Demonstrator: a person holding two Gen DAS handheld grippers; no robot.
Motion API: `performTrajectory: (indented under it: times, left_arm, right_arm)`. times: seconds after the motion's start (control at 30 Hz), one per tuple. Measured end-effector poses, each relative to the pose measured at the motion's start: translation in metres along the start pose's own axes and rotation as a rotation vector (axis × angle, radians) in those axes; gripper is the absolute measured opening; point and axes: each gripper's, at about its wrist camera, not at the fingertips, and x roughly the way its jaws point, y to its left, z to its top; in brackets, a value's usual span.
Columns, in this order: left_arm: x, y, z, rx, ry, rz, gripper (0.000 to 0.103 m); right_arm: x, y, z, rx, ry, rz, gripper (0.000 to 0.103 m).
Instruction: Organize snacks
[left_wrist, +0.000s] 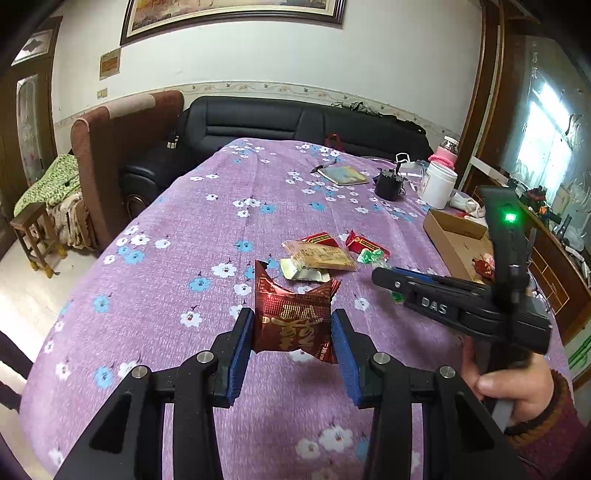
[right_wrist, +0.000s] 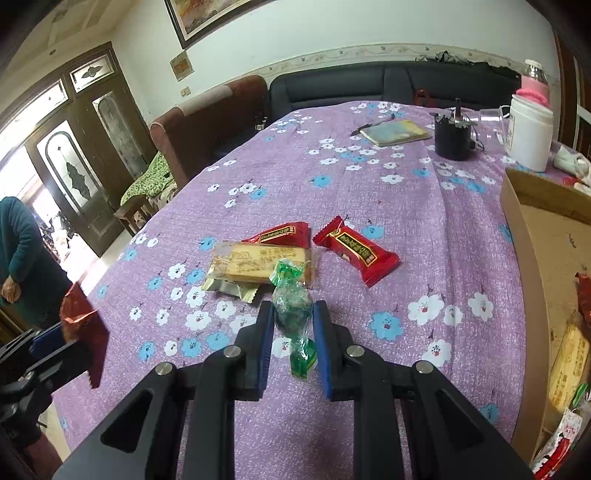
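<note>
Both hand-held grippers are loaded. A dark red snack packet (left_wrist: 291, 325) is pinched between the blue pads of the left gripper (left_wrist: 292, 334) and held above the purple flowered tablecloth (left_wrist: 177, 258). A green-wrapped candy (right_wrist: 293, 306) is pinched by the right gripper (right_wrist: 293, 325), also clear of the cloth.

Progress is judged as partial. A cardboard box (right_wrist: 532, 236) stands at the right edge of the table, and several snacks are already seen inside it, among them a biscuit pack (right_wrist: 567, 365) and red wrappers. Left on the cloth, near the middle of the table, is a small cluster: a clear biscuit packet (right_wrist: 262, 264) lying over a pale gold wrapper (right_wrist: 231, 286), a red packet (right_wrist: 282, 234) just behind it, and a second red packet (right_wrist: 356, 251) to its right. These four, plus the two held items, are judged still to be placed.

Legible writing is limited. "DAS" is moulded on the body of the right gripper as seen from the left wrist view. Large gold characters are printed on the dark red packet, and printed text is present on the biscuit and red packets, but none can be read reliably.
</note>
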Motion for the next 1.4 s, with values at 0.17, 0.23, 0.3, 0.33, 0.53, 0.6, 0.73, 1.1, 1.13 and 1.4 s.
performTrajectory:
  times: [0.17,0.23,0.3,0.33,0.53,0.6,0.73,1.1,1.13,1.4]
  left_arm:
    - [-0.015,-0.015,-0.002,-0.001,-0.003,0.002,0.045]
    - [-0.019,-0.022,-0.001,-0.007,0.001,-0.005,0.045]
    - [-0.023,-0.028,-0.001,-0.004,-0.001,-0.007,0.045]
    - [-0.024,-0.029,0.000,-0.003,-0.002,-0.007,0.045]
    - [-0.032,-0.044,0.000,0.007,-0.010,-0.011,0.045]
    - [-0.033,-0.048,0.000,0.012,-0.010,-0.016,0.045]
    - [-0.034,-0.055,0.002,0.012,-0.014,-0.034,0.045]
    - [-0.015,-0.062,0.012,0.007,-0.009,-0.079,0.045]
    - [-0.012,-0.061,0.013,0.006,-0.006,-0.087,0.045]
    - [0.013,-0.052,0.015,-0.004,0.018,-0.121,0.045]
  right_arm:
    - [-0.005,-0.005,0.001,0.013,-0.021,-0.011,0.021]
    - [-0.009,-0.008,0.002,0.028,-0.031,-0.007,0.021]
    - [-0.012,-0.011,0.004,0.036,-0.040,-0.003,0.021]
    - [-0.014,-0.012,0.005,0.041,-0.047,-0.001,0.021]
    - [-0.021,-0.015,0.007,0.047,-0.070,0.003,0.021]
    - [-0.024,-0.016,0.008,0.048,-0.077,0.003,0.021]
    - [-0.032,-0.018,0.010,0.053,-0.103,0.005,0.021]
    - [-0.046,-0.032,0.016,0.085,-0.143,0.003,0.021]
    - [-0.045,-0.033,0.016,0.087,-0.140,0.004,0.021]
    - [-0.040,-0.031,0.015,0.079,-0.117,0.007,0.021]
